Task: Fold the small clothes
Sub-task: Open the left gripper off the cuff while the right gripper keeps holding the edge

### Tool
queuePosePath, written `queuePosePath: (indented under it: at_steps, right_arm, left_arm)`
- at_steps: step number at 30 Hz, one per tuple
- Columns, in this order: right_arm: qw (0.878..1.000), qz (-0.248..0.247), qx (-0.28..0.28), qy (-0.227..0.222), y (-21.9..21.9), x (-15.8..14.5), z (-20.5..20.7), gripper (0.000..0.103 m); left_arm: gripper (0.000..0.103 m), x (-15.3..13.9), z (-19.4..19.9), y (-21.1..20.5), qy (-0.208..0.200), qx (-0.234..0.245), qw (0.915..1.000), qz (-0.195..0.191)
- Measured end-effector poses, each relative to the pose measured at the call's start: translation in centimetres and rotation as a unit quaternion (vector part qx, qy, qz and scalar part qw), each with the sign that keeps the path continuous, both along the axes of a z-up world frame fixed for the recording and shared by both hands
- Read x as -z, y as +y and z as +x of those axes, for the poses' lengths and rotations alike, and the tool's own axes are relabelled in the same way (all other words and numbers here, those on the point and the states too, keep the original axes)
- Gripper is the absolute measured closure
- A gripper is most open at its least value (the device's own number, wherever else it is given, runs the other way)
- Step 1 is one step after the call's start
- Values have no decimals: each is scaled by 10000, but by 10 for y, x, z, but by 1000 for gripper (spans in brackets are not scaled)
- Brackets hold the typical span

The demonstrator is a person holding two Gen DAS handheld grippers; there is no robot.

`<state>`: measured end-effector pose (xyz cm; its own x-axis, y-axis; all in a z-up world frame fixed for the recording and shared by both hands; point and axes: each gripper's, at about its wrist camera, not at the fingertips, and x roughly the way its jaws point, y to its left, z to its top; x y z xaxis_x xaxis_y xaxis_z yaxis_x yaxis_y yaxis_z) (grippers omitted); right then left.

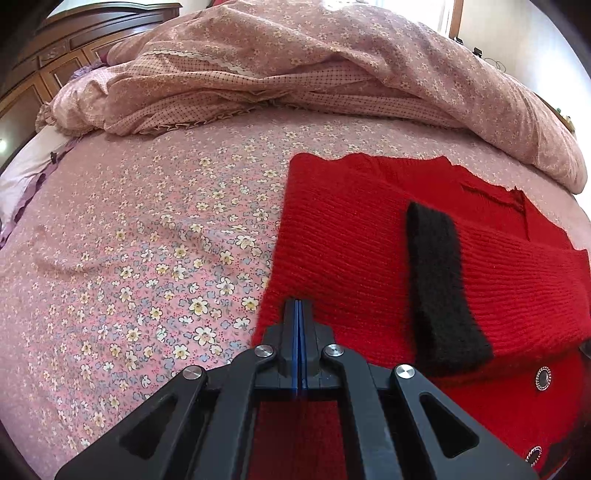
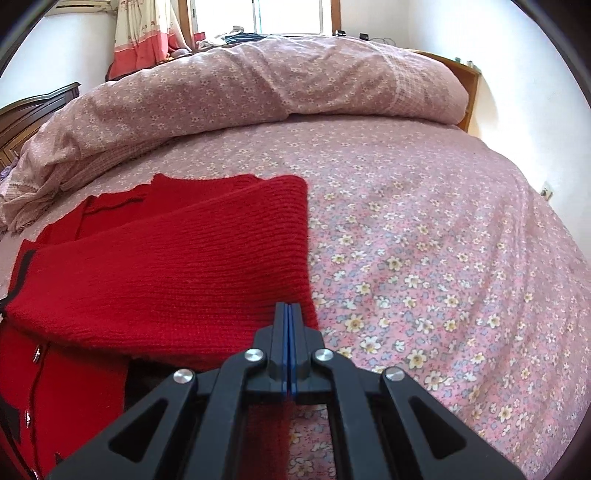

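Note:
A red knit cardigan (image 1: 351, 240) lies flat on the flowered bed sheet (image 1: 147, 258). One sleeve is folded across it, and that sleeve's black cuff (image 1: 439, 288) rests on the body. Shiny buttons (image 1: 543, 377) show on the near part. My left gripper (image 1: 298, 302) is shut, its tips over the cardigan's left edge, with no cloth visible between the blue pads. In the right wrist view a folded sleeve covers the cardigan (image 2: 184, 266). My right gripper (image 2: 289, 305) is shut over its right edge, and no cloth shows in the tips.
A bunched pink quilt (image 1: 295, 66) (image 2: 240, 85) lies across the far side of the bed. Bare sheet (image 2: 443, 240) stretches right of the cardigan. Dark wooden furniture (image 1: 55, 55) stands at the far left, and a curtain (image 2: 140, 33) hangs beyond the quilt.

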<state>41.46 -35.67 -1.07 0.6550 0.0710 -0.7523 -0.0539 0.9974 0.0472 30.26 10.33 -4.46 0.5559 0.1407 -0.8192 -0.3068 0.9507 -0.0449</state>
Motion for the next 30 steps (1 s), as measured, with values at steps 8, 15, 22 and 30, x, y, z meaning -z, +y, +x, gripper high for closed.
queuePosePath:
  at_steps: [8,15,22,30]
  right_arm:
    - [9987,432,277,62,-22,2,-1,103]
    - [9974,650,193,-260,-8,-19,-10,101]
    - [9967,-8,-670,-457,35,-18,-28,95]
    - [9973,61,-637,-350,37,-6,-28,94]
  left_arm:
    - [103,-7,-3,-4,-74,62,9998,-149]
    - [103,-4,2,-35,-18,796,9968,43]
    - [103,7,-4,-7,-230,239,9993,155]
    - [103,2,-5,-17,-308,310,9988,234]
